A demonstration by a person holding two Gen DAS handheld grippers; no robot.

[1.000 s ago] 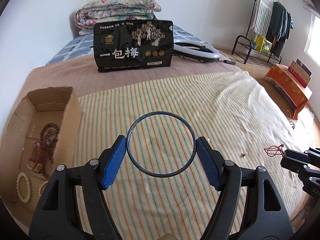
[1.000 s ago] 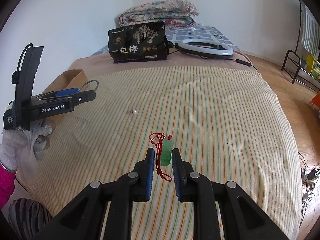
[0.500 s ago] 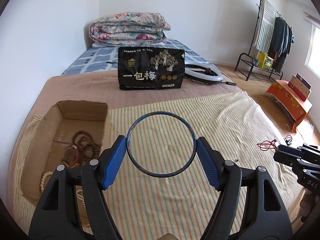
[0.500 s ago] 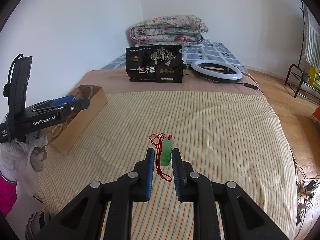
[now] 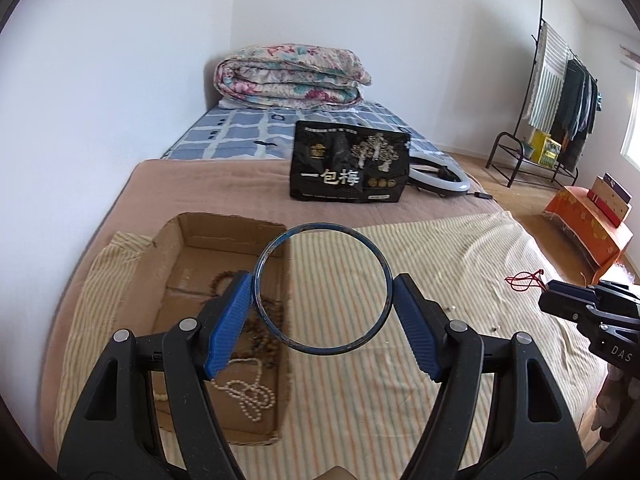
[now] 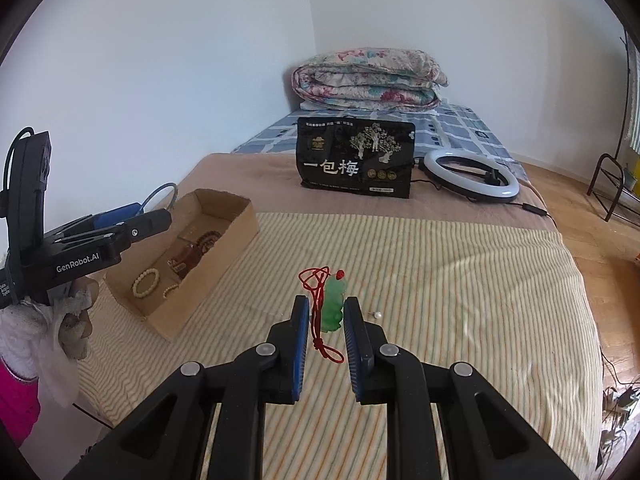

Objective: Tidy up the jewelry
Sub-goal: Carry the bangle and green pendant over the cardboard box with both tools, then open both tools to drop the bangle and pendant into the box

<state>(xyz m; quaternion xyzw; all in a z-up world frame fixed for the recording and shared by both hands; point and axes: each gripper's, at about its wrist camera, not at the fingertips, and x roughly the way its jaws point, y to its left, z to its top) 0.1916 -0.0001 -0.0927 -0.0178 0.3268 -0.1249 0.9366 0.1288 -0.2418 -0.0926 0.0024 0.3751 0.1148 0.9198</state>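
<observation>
My left gripper (image 5: 323, 312) is shut on a thin blue bangle (image 5: 370, 326) and holds it in the air over the right wall of the cardboard box (image 5: 224, 236). The box holds a pearl necklace (image 5: 248, 394) and brown bead strings (image 5: 218, 280). In the right wrist view the box (image 6: 236, 252) sits left of centre with the left gripper (image 6: 158, 216) above it. My right gripper (image 6: 327, 320) is shut on a green jade pendant (image 6: 334, 306) with a red cord (image 6: 314, 280), held above the striped cloth (image 6: 460, 300).
A small pearl (image 6: 377, 315) lies on the striped cloth just right of my right gripper. A black printed bag (image 6: 356, 164) and a ring light (image 6: 472, 176) stand at the back of the bed. A folded quilt (image 6: 368, 80) lies beyond.
My left gripper has carried the bangle leftward, from over the striped cloth to over the box's right wall. My right gripper has drawn back with the pendant; the box now shows in its view.
</observation>
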